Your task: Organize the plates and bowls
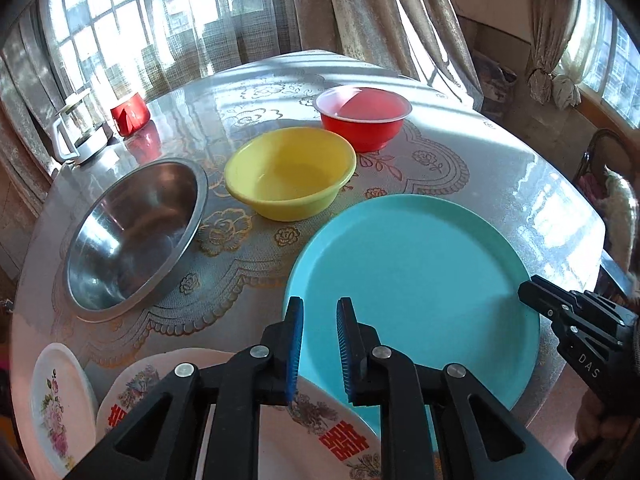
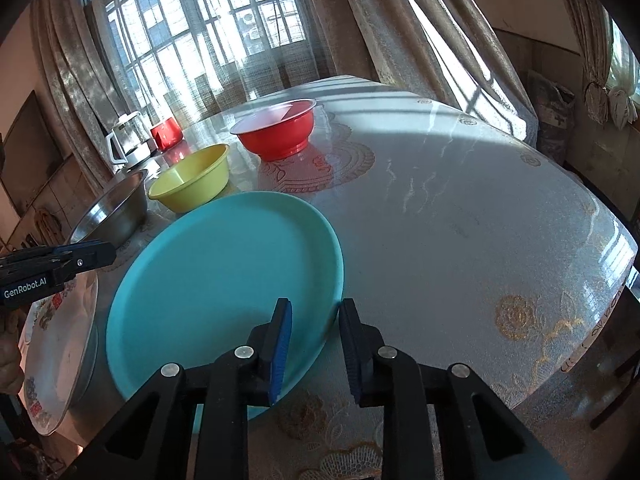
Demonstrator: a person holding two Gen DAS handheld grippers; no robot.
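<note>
Worktop [image 1: 500,184]: round and glossy, covered with a cloth patterned in gold flowers; sunlight is cast across its far side.
Turquoise plate [image 1: 412,280]: laid at the near edge of the worktop, between the two grippers; its left rim lies over the plate with red characters.
Left gripper [image 1: 319,300]: held over the near-left rim of the turquoise plate. Its jaws are drawn close together, with only a narrow gap left. Turquoise is seen through that gap, but whether the rim is pinched cannot be told.
Right gripper [image 2: 314,302]: set at the right rim of the turquoise plate. Its jaws are closed onto that rim, with one pad above the plate's inner face and the other outside the edge.
Yellow bowl [image 1: 290,172]: placed upright just beyond the turquoise plate, near the middle of the worktop.
Red bowl [image 1: 362,116]: placed upright behind the yellow bowl, apart from it.
Steel bowl [image 1: 132,236]: seen to the left of the yellow bowl, just beside it.
Plate with red characters [image 1: 328,420]: white and floral, at the near-left edge, partly hidden under the left gripper.
Small floral plate [image 1: 56,404]: seen furthest to the left, beside the plate with red characters.
Glass pot [image 1: 78,132]: stood at the far left, next to a red container [image 1: 130,114].
</note>
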